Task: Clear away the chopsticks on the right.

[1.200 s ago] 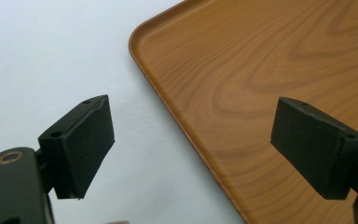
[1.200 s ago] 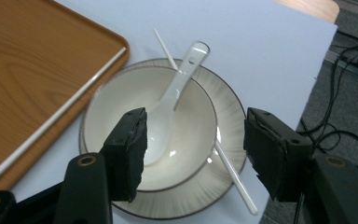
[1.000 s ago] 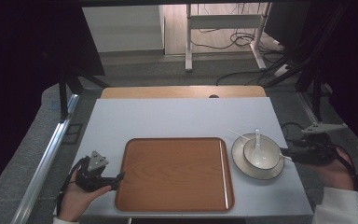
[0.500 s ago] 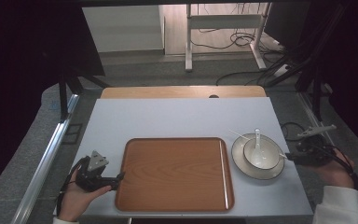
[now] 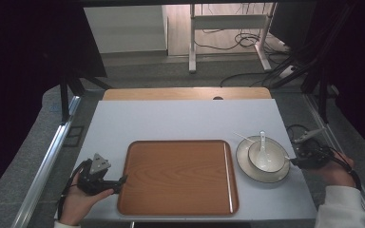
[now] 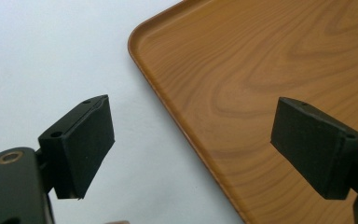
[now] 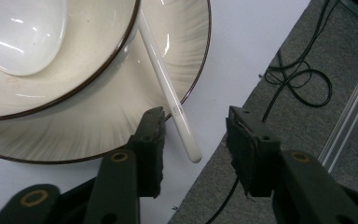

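Observation:
A brown wooden tray (image 5: 178, 175) lies in the middle of the table. To its right, a cream plate (image 5: 245, 164) holds a bowl (image 5: 266, 156) with a white spoon (image 5: 262, 142) in it. My left gripper (image 5: 121, 181) is open, its jaws astride the tray's left rim (image 6: 168, 107). My right gripper (image 5: 292, 160) is at the plate's right edge, and its jaws have just been closing. In the right gripper view, the end of a thin white stick (image 7: 177, 116) lies between the jaws of the right gripper (image 7: 193, 123). The pads are clear of it. The stick rests on the plate (image 7: 88, 126) beside the bowl (image 7: 70, 56).
The white tabletop (image 5: 180, 118) ends just right of the plate. Beyond that edge are grey floor and black cables (image 7: 303, 79). A metal rail (image 5: 43, 166) runs along the table's left side. A desk frame and cables stand beyond the far edge.
My right hand has sunk and drawn in toward the plate's right edge, and its jaws stand closer together. The left gripper, tray and dishes have not moved.

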The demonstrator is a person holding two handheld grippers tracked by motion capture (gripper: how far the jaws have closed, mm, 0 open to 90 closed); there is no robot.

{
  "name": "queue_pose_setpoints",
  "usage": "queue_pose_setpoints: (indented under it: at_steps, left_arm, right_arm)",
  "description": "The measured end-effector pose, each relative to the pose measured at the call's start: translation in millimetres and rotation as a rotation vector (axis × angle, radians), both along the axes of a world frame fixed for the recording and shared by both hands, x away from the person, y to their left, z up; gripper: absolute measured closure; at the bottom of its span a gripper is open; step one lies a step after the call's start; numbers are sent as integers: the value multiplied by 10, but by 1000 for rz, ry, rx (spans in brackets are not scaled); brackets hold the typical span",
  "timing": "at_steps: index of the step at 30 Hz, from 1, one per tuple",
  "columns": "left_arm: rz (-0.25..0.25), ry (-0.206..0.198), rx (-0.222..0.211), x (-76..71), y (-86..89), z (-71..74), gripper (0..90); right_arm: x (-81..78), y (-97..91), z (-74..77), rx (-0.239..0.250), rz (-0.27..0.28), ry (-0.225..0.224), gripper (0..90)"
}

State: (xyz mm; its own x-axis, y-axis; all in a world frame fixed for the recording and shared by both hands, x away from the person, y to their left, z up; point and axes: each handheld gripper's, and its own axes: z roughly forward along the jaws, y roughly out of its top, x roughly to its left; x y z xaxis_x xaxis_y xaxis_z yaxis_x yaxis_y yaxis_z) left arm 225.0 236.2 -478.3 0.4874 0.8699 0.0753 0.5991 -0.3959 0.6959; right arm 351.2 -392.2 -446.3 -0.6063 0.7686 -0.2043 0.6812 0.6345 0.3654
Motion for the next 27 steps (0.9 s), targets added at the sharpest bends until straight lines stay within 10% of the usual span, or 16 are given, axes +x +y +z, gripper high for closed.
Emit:
queue_pose_setpoints:
  at_steps: [27]
  left_arm:
    - [2,0,-3,-10,14,3,129]
  right_arm:
    - [115,-26,-142,-58,80,56,765]
